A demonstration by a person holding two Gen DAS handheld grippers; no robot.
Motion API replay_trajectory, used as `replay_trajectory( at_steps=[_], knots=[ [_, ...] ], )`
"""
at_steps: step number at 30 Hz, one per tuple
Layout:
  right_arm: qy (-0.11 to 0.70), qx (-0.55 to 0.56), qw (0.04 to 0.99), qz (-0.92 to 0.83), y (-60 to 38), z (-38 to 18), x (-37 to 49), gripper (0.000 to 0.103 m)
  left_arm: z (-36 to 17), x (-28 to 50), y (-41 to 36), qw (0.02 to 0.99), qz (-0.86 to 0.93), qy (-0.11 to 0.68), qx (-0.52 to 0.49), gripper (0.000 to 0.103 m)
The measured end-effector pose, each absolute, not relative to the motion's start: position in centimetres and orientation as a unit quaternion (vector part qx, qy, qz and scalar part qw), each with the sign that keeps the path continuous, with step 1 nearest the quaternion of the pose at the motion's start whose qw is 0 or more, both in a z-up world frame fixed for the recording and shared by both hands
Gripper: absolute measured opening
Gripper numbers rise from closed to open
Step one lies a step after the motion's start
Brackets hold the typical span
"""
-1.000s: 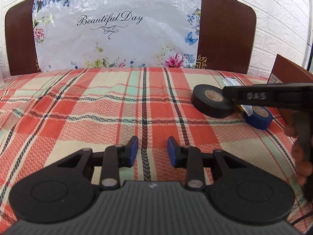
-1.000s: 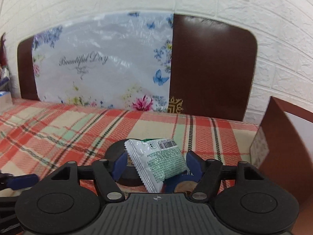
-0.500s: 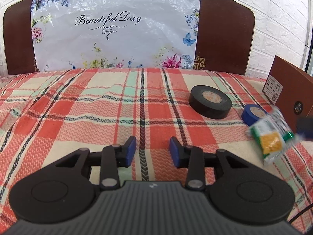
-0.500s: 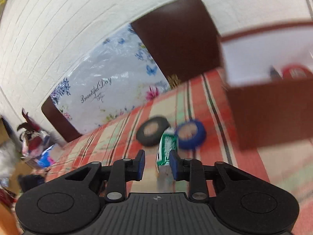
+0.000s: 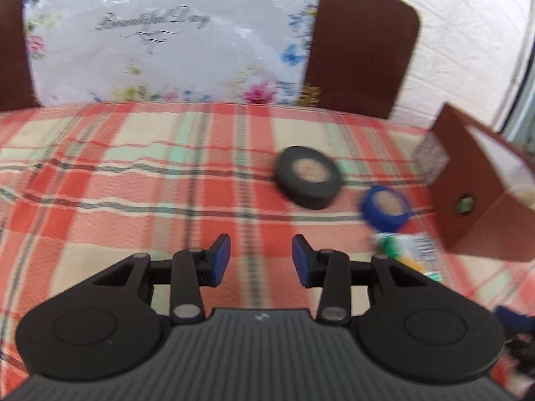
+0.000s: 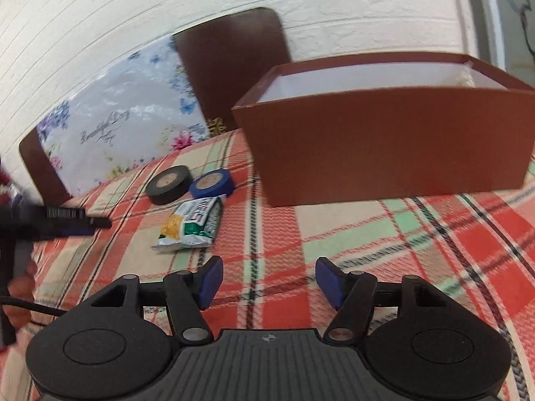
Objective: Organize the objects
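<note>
A green and white snack packet (image 6: 191,225) lies flat on the plaid cloth, in front of a black tape roll (image 6: 170,184) and a blue tape roll (image 6: 212,184). My right gripper (image 6: 267,282) hovers to the packet's right with its jaws opening and nothing between them. The left wrist view, blurred, shows the black roll (image 5: 309,177), the blue roll (image 5: 385,208) and the packet (image 5: 409,250) to the right of my left gripper (image 5: 260,260). Its jaws are opening too and hold nothing. The left gripper's finger (image 6: 67,222) reaches in from the left of the right wrist view.
A brown open box (image 6: 384,153) with a white inside stands on the cloth at the right, behind the rolls. A headboard with a flowered plastic sheet (image 5: 160,43) backs the bed. A person's fingers (image 6: 20,287) show at the left edge.
The right gripper carried the packet away from the rolls, rolled, then let it go; the packet now lies on the cloth. The left gripper rose a little and its jaws widened.
</note>
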State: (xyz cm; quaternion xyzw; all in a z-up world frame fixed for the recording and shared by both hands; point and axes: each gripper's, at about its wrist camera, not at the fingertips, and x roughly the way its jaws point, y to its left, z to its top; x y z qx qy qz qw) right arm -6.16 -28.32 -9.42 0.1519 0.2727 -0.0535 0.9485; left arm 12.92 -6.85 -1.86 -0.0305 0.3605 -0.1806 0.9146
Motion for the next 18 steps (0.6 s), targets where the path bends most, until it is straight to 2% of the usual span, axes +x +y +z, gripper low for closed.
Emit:
replay_trajectory(
  at_steps=[2,4,8,10,13,14,16,17,18],
  knots=[
    [0.270,0.123,0.954,-0.041,-27.2,-9.2,-5.2,0.066,-1.1,12.6,-8.5,0.901,-0.213,0.375,-0.034,0.045],
    [0.268,0.090,0.959,-0.029,-26.2,-8.9,-4.1,0.070,-0.9,12.3,-10.4,0.890,-0.237,0.389,-0.032,0.053],
    [0.270,0.027,0.962,-0.003,-24.4,-8.7,-2.0,0.073,-1.4,12.0,-13.8,0.874,-0.268,0.403,-0.028,0.082],
    [0.278,0.005,0.960,0.003,-23.9,-9.0,-0.8,0.074,-2.0,12.2,-14.9,0.872,-0.268,0.408,-0.022,0.085],
    [0.288,-0.004,0.957,0.013,-23.9,-9.4,1.0,0.074,-3.2,13.0,-16.0,0.860,-0.271,0.432,-0.026,0.081],
    [0.292,-0.004,0.956,0.017,-23.8,-9.6,1.6,0.074,-3.7,13.3,-16.1,0.855,-0.271,0.441,-0.027,0.074],
    [0.303,-0.007,0.952,0.030,-23.6,-10.1,3.0,0.071,-4.5,13.5,-16.0,0.852,-0.276,0.444,-0.038,0.069],
    [0.313,-0.007,0.949,0.040,-23.5,-10.4,3.7,0.070,-4.7,13.3,-15.9,0.853,-0.281,0.438,-0.040,0.058],
    [0.310,-0.010,0.950,0.044,-23.3,-10.5,4.1,0.064,-4.7,13.2,-16.0,0.847,-0.297,0.438,-0.044,0.043]
  ],
)
